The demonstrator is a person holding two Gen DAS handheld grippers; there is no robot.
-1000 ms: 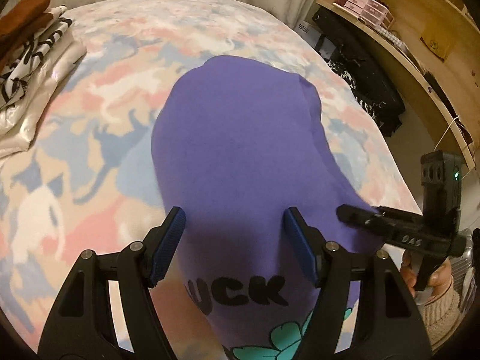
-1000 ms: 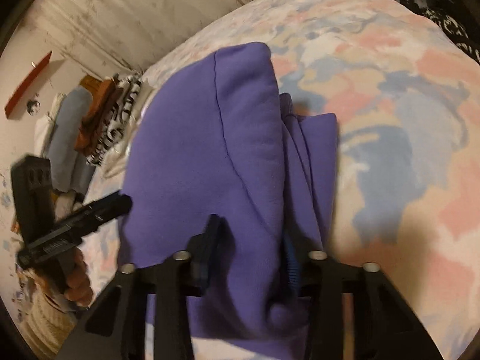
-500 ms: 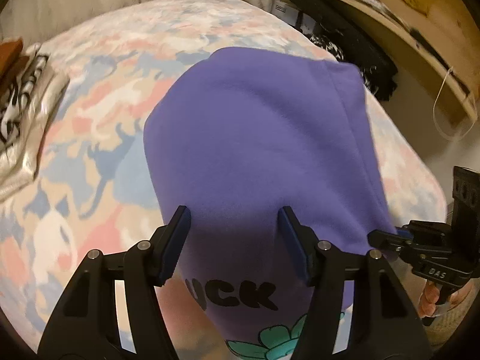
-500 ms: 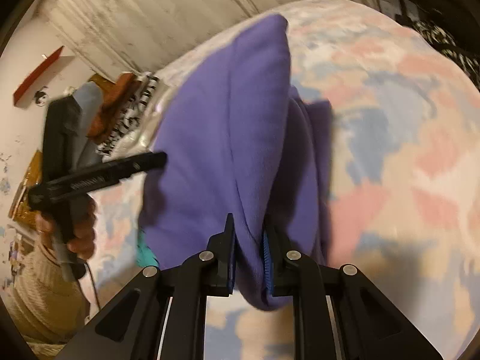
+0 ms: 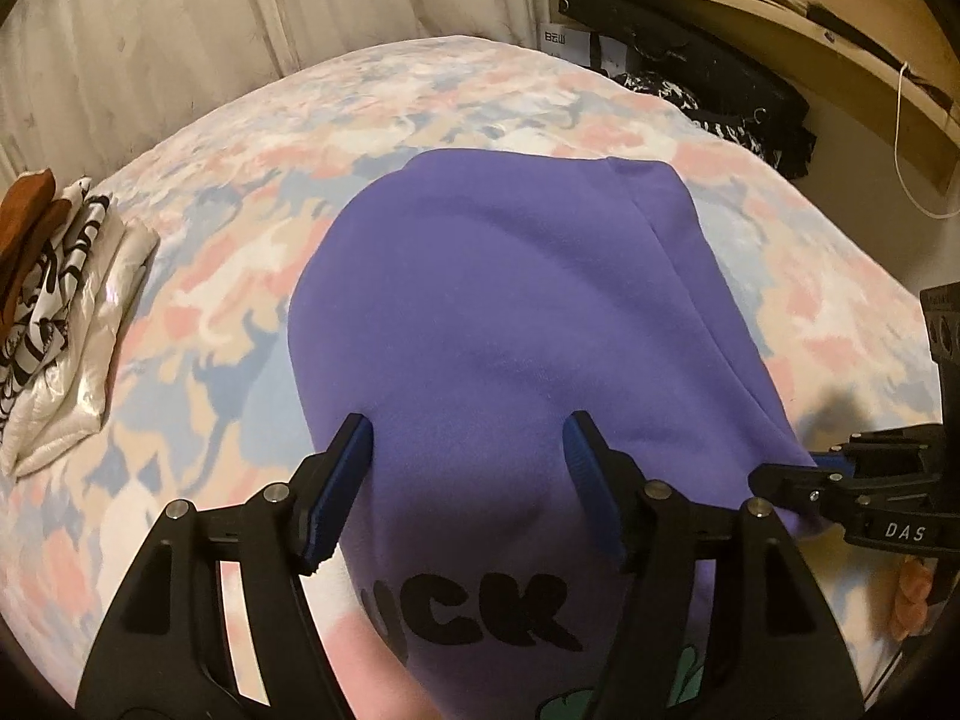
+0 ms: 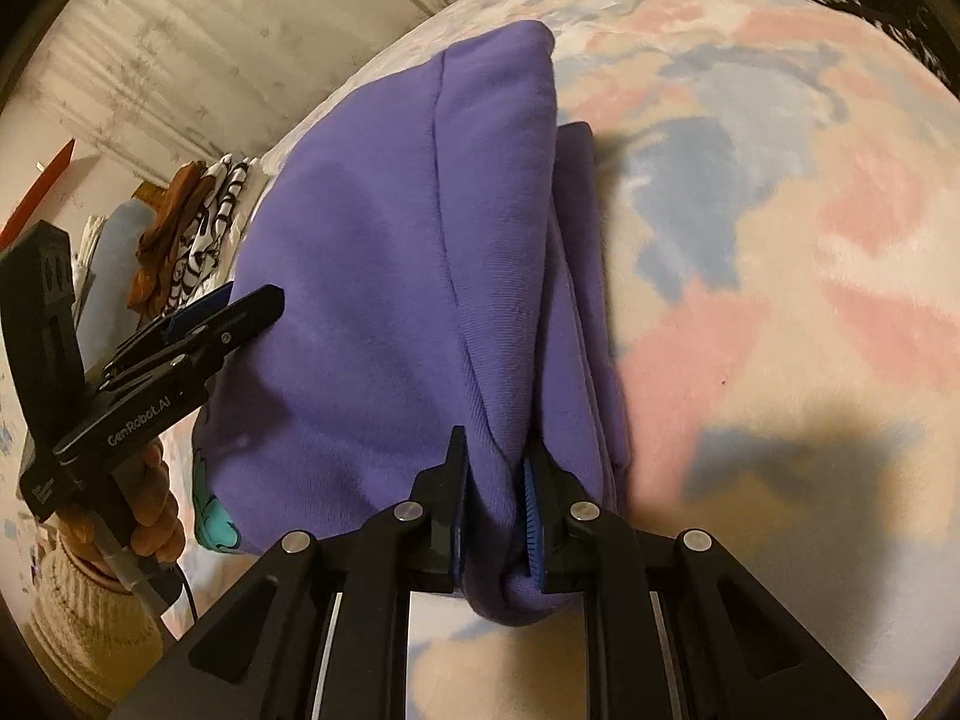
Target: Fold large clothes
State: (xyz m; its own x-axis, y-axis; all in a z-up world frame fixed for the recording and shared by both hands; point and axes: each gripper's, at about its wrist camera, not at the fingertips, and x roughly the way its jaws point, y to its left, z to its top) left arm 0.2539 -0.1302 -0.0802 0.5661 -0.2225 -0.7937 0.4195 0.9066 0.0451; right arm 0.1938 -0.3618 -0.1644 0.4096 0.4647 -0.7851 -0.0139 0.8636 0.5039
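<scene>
A purple sweatshirt (image 5: 504, 324) with black letters and a teal print lies partly folded on the patterned bedspread (image 5: 228, 252). My left gripper (image 5: 468, 456) is open and empty, hovering over the near part of the sweatshirt. My right gripper (image 6: 495, 480) is shut on the folded right edge of the sweatshirt (image 6: 396, 276). It also shows at the right of the left wrist view (image 5: 798, 474), gripping that edge. The left gripper also shows at the left of the right wrist view (image 6: 240, 312), beside the garment.
A stack of folded clothes (image 5: 54, 276) lies at the bed's left edge. A wooden shelf (image 5: 780, 6) with dark clothing (image 5: 720, 96) beneath stands at the far right. A curtain (image 5: 240, 18) hangs behind the bed.
My right gripper has closed on the sweatshirt's right edge and carried it a little to the right. The left gripper stayed open above the garment.
</scene>
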